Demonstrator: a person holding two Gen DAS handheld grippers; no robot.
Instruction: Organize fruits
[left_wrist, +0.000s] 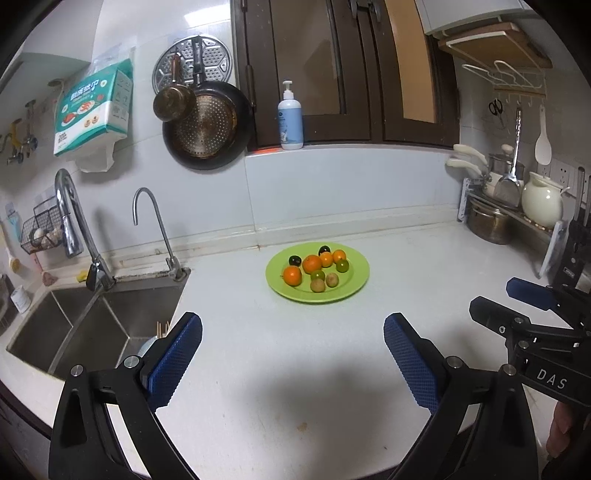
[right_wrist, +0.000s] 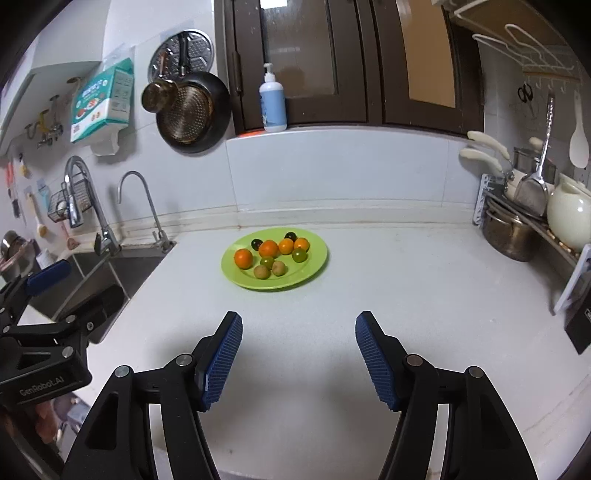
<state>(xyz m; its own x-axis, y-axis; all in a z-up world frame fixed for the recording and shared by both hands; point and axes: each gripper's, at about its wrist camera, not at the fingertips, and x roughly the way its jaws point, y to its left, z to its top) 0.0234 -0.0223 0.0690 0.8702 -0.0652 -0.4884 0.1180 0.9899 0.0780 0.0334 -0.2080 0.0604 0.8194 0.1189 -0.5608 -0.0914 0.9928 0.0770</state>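
A green plate (left_wrist: 354, 284) (right_wrist: 310, 267) sits on the white counter near the back wall. It holds several small fruits: orange ones (left_wrist: 312, 263) (right_wrist: 268, 248), green ones (left_wrist: 342, 265) (right_wrist: 299, 254), brownish ones (left_wrist: 317, 285) (right_wrist: 261, 272) and two dark ones (left_wrist: 294, 260) (right_wrist: 256, 243). My left gripper (left_wrist: 293, 338) is open and empty over the counter, well short of the plate. My right gripper (right_wrist: 299, 338) is open and empty, also short of the plate; it shows at the right edge of the left wrist view (left_wrist: 517, 295).
A steel sink (left_wrist: 92, 332) with two taps (left_wrist: 74, 221) lies to the left. A rack with pots and a cream jug (left_wrist: 541, 199) stands at the right. Pans (left_wrist: 207, 125) hang on the wall. A soap bottle (left_wrist: 290, 118) stands on the sill.
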